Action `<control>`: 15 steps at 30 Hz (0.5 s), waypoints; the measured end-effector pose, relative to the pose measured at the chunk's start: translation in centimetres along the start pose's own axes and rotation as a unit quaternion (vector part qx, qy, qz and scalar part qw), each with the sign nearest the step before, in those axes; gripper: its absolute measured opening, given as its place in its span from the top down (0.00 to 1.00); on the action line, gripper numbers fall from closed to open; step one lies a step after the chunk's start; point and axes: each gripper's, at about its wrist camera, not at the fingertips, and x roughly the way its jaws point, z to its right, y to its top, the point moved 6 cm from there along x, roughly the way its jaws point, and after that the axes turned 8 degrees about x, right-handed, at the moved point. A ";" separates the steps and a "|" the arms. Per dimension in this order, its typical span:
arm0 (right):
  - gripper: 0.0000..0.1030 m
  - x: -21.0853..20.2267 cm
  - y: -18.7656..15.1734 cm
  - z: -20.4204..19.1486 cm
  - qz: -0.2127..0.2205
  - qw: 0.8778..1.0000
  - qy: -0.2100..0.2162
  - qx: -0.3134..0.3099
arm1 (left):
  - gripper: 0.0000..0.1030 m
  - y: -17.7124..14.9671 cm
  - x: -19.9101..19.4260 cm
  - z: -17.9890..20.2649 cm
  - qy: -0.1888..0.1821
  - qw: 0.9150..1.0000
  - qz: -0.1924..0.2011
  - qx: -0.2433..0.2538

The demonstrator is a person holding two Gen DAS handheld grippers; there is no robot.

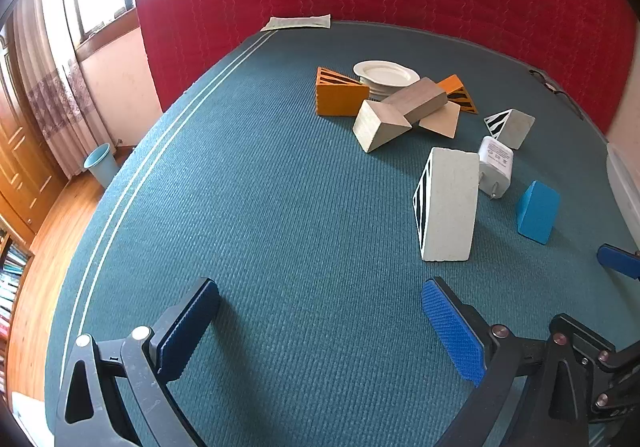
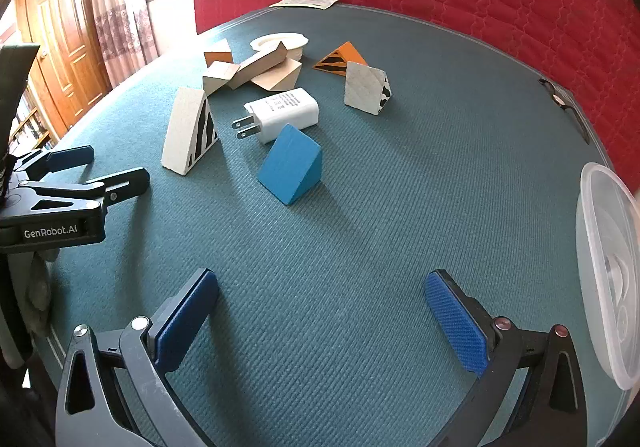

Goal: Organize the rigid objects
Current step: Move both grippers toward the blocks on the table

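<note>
Both grippers empty, fingers spread wide, hovering over the teal woven table cover [image 2: 360, 207].

Right gripper [image 2: 320, 319]: the blue wooden wedge block [image 2: 291, 170] lies straight ahead, slightly left of the finger midline, long axis running far-left to near-right. Nearest piece to this gripper; judged the likely first pick.

Left gripper [image 1: 320, 327]: the tall white wedge block with black stripes [image 1: 446, 207] stands far-right of the fingers, upright, the white plug-in charger [image 1: 495, 166] just behind it, possibly touching.

Right view alone shows a clear plastic container [image 2: 608, 271] at near right, a probable destination. Left view alone shows the white ceramic plate stack [image 1: 384, 77] clearly behind the piled wooden blocks.
</note>
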 end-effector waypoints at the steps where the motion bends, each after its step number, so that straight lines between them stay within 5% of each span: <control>1: 0.00 0.0 0.0 0.0 0.000 1.000 0.000 0.000 | 0.00 0.0 0.0 -0.1 0.000 1.000 0.000 0.000; 15: 0.00 -0.4 0.2 0.2 0.001 1.000 -0.003 0.006 | 0.06 0.9 -0.8 1.0 -0.031 0.998 0.022 0.040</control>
